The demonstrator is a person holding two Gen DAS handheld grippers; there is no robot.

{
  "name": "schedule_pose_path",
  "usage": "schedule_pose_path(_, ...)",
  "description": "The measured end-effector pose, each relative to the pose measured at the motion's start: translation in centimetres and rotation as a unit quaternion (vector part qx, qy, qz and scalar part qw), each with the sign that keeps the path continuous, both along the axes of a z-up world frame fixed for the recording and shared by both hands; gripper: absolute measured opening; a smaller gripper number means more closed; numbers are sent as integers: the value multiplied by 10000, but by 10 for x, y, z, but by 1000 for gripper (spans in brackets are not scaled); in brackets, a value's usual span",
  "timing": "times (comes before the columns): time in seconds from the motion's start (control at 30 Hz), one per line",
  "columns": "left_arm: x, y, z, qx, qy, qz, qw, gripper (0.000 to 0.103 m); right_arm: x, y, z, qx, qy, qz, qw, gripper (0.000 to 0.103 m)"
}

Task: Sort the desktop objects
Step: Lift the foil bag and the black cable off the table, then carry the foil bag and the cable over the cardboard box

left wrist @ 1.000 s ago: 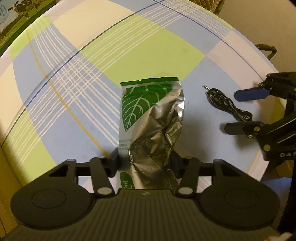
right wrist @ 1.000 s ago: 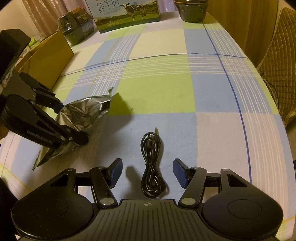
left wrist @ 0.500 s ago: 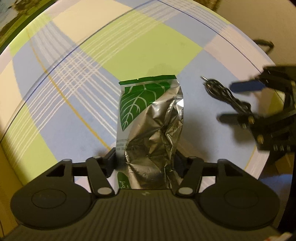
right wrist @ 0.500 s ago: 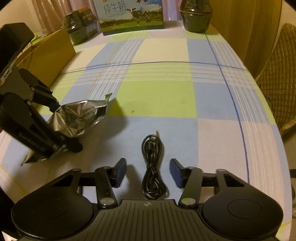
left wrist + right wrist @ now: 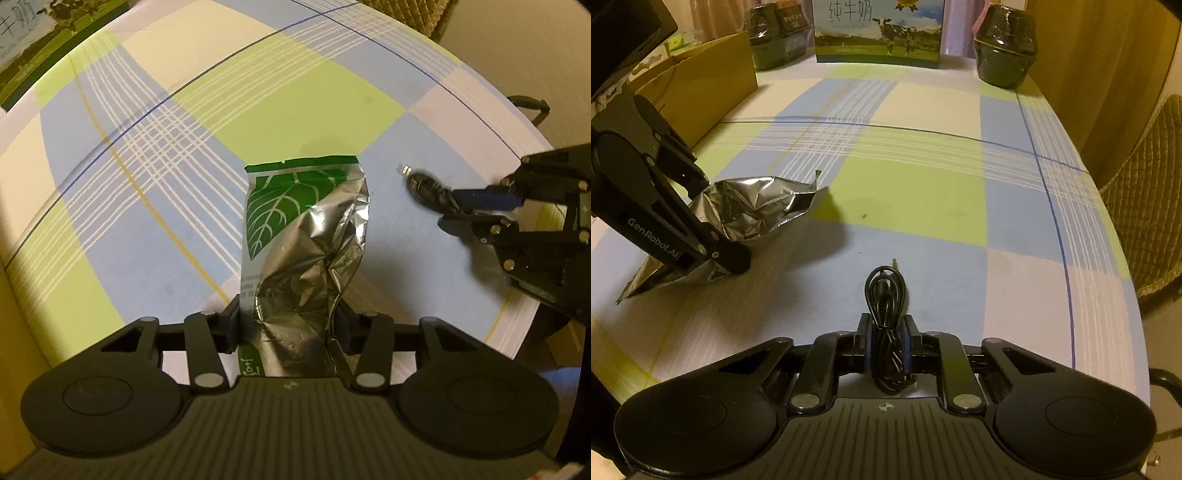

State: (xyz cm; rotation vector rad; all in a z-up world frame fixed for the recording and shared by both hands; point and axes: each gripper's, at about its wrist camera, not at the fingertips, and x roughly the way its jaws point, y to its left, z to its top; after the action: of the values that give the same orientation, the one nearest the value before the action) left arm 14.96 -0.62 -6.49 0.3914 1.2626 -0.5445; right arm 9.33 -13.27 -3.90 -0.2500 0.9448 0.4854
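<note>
the checked cloth (image 5: 923, 192) is smooth and flat. my left gripper (image 5: 288, 325) has just squeezed in on the crinkly silver bag (image 5: 306, 240) lying on it. my right gripper (image 5: 886, 343) has snapped tight on the thin black coiled cable (image 5: 886, 295).

On the table (image 5: 923, 192), the pouch (image 5: 753, 210) lies left of the cable (image 5: 886, 291). The left gripper (image 5: 286, 325) straddles the pouch's near end; the right gripper (image 5: 886, 343) straddles the cable. Behind stand a carton (image 5: 879, 29) between two jars (image 5: 1004, 55), and a box (image 5: 701, 81) at far left.
</note>
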Motion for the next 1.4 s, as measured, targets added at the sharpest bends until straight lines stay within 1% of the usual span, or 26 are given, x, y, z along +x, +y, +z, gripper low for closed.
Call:
schedule_pose_path(0.23, -9, 5, 4, -212, 178, 320, 9991, 41, -1, -6, 6, 318, 188, -286, 9989, 10)
schedule_pose_path(0.33, -15, 7, 6, -195, 162, 413, 9988, 41, -2, -10, 8, 514, 299, -442, 9972, 10)
schedule_pose_path(0.47, -23, 9, 12, -271, 119, 544, 9981, 41, -5, -11, 13, 613, 290, -505, 9964, 10)
schedule_pose_path(0.7, -27, 11, 19, -354, 93, 665, 9971, 41, -7, -11, 23, 666, 194, -537, 9961, 10)
schedule_pose_path(0.8, -28, 13, 21, -411, 65, 782, 9961, 41, -6, -12, 27, 715, 189, -584, 9956, 10)
schedule_pose_path(1.0, -29, 16, 28, -527, 8, 1001, 9936, 41, -5, -6, 43, 777, 53, -569, 9953, 10)
schedule_pose_path(1.4, -33, 25, 56, -476, -279, 1177, 9915, 41, -5, 6, 73, 960, -243, -521, 9937, 10)
